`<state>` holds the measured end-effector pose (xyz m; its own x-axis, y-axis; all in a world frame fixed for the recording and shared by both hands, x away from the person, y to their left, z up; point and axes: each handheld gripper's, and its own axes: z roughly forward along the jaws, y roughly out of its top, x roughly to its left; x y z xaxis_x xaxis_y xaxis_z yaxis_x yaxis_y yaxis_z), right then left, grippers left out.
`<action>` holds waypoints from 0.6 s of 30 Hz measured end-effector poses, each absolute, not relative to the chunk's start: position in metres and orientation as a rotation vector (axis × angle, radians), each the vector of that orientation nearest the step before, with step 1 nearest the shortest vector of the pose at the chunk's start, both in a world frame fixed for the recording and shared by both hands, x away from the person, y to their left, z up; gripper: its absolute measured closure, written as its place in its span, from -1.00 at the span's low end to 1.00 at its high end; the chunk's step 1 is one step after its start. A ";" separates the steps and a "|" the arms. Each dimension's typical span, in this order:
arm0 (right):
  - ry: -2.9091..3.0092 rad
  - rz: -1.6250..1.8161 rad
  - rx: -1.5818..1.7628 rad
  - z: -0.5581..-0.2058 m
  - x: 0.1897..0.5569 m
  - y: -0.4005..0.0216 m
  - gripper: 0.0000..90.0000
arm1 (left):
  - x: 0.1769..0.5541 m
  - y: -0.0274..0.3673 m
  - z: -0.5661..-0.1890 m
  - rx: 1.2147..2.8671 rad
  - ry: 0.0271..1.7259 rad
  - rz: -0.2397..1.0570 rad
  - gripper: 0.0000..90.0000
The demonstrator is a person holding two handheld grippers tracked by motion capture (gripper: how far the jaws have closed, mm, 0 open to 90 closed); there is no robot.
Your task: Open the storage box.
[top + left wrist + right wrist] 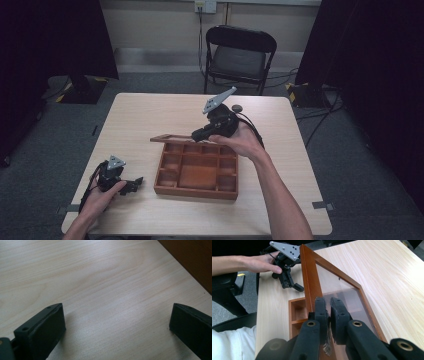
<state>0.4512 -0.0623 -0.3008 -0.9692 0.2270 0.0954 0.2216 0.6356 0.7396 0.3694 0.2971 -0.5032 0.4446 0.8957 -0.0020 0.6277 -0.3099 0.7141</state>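
Right hand: my right hand point(239, 139) is raised over the far edge of the wooden box point(196, 172), forearm reaching in from the bottom right, wrist bent so the claw points left and slightly down.
Right claw: my right gripper point(328, 305) is clamped as tight as it goes on the glass-paned lid point(337, 290); in the right gripper view the two pads pinch the pane just beside its brown frame.
Lid: it is lifted off the box and held tilted above its far edge; from above it reads as a thin brown strip point(172, 138) sticking out left of my claw.
Left hand: my left hand point(100, 196) rests low on the table point(150, 112) near the front left corner, well apart from the box.
Left claw: my left gripper point(117, 322) stands wide open with nothing but bare tabletop between the jaws.
Box: it sits in the middle of the table, nearer my side, open on top.
Counts: two grippers, one box, one lid, one black folding chair point(240, 55) beyond the table; the box has one large middle compartment ringed by small ones, too small for me to count surely.
Right gripper view adds: the pane is see-through, and my left gripper point(287, 277) lies beyond it.
Left gripper view adds: a dark brown side of the box point(190, 260) at its top right corner.
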 end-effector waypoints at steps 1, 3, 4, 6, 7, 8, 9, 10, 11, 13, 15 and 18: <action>2.836 1.280 0.389 -0.301 0.451 -0.062 0.88 | 0.369 0.297 -0.503 2.049 1.272 0.532 -1.00; 2.836 1.280 0.389 -0.301 0.451 -0.062 0.88 | 0.369 0.297 -0.503 2.050 1.272 0.532 -1.00; 2.837 1.280 0.389 -0.301 0.451 -0.062 0.88 | 0.369 0.297 -0.503 2.049 1.272 0.532 -1.00; 2.838 1.280 0.390 -0.301 0.451 -0.062 0.88 | 0.369 0.297 -0.503 2.050 1.271 0.532 -1.00; 2.836 1.281 0.391 -0.301 0.451 -0.062 0.88 | 0.369 0.297 -0.503 2.049 1.272 0.531 -1.00; 2.836 1.281 0.392 -0.301 0.451 -0.062 0.88 | 0.369 0.297 -0.503 2.050 1.272 0.532 -1.00; 2.837 1.281 0.392 -0.301 0.451 -0.062 0.88 | 0.369 0.297 -0.503 2.049 1.272 0.532 -1.00; 2.835 1.280 0.391 -0.301 0.451 -0.062 0.88 | 0.369 0.297 -0.503 2.049 1.272 0.531 -1.00; 2.835 1.282 0.391 -0.301 0.451 -0.062 0.88 | 0.369 0.297 -0.503 2.050 1.272 0.532 -1.00; 2.835 1.281 0.392 -0.301 0.451 -0.062 0.88 | 0.369 0.297 -0.503 2.052 1.270 0.533 -1.00; 2.837 1.280 0.391 -0.301 0.451 -0.062 0.88 | 0.369 0.297 -0.503 2.049 1.272 0.532 -1.00; 2.835 1.281 0.392 -0.301 0.451 -0.062 0.88 | 0.369 0.297 -0.503 2.050 1.272 0.532 -1.00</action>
<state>0.4509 -0.0622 -0.3009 -0.9688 0.2283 0.0968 0.2235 0.6350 0.7395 0.3694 0.2971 -0.5032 0.4445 0.8958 -0.0018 0.6278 -0.3101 0.7139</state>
